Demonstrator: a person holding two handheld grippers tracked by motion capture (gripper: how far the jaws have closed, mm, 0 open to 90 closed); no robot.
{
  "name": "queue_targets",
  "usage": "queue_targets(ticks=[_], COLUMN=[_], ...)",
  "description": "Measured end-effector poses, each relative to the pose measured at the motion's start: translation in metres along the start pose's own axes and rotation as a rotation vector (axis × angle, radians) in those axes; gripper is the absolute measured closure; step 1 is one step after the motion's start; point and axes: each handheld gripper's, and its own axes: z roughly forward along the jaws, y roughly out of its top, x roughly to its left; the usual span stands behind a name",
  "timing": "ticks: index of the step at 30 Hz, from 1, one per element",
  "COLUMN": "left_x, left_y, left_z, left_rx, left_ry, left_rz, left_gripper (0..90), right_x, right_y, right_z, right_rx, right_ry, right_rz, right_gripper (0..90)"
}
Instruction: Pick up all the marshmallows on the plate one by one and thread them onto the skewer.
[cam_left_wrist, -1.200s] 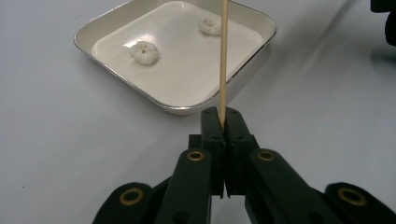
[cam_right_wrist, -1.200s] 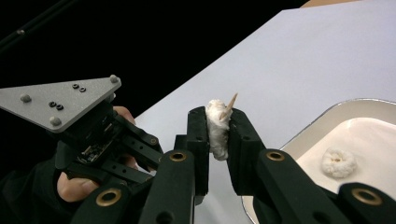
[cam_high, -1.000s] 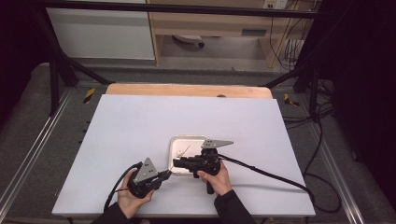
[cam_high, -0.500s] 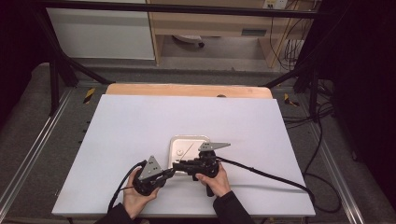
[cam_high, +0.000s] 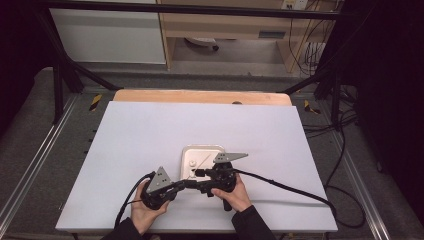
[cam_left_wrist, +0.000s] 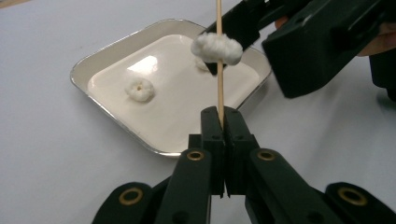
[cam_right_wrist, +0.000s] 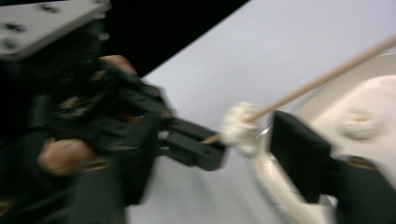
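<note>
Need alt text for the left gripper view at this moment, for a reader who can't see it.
The left gripper, jaws shut, pinches a thin wooden skewer with a white marshmallow threaded partway up it. Behind it, a shallow metal tray on the white table holds another marshmallow, and the right gripper sits at the skewered one, at upper right.

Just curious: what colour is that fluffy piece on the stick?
White; the piece on the stick shows best in the left gripper view.

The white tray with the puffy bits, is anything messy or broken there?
Nothing stands out. The shallow white square tray sits flat with one white puffy ring lying in it, and another white puff is threaded neatly on the thin wooden skewer.
</note>
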Motion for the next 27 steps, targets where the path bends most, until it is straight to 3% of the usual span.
queue_targets(ticks=[2,7,10,16,20,22,27], left_x=[0.003,0.009,0.011,0.018,0.024,0.026,0.031], left_y=[0.001,0.0,-0.001,-0.005,-0.009,-0.011,-0.017], left_z=[-0.004,-0.009,-0.013,-0.025,-0.034,-0.036,-0.041], left_rx=[-0.015,-0.034,-0.034,-0.012,0.005,0.013,0.025], left_ry=[0.002,0.009,0.002,0.013,0.038,0.042,0.042], left_rz=[-0.012,-0.017,-0.018,-0.036,-0.039,-0.041,-0.044], left_gripper=[88.7,88.7,88.7,88.6,88.6,88.6,88.6], right_x=[-0.002,-0.002,-0.002,-0.006,-0.012,-0.016,-0.023], right_y=[0.001,0.003,0.006,0.014,0.018,0.019,0.024], right_z=[-0.001,-0.004,-0.007,-0.014,-0.014,-0.013,-0.006], right_rx=[0.018,0.021,0.028,0.046,0.088,0.103,0.134], right_ry=[-0.052,-0.06,-0.089,-0.162,-0.229,-0.266,-0.306], right_rz=[0.002,-0.011,-0.04,-0.103,-0.139,-0.146,-0.155], right_gripper=[20.3,16.2,13.6,11.8,10.6,10.4,9.4])
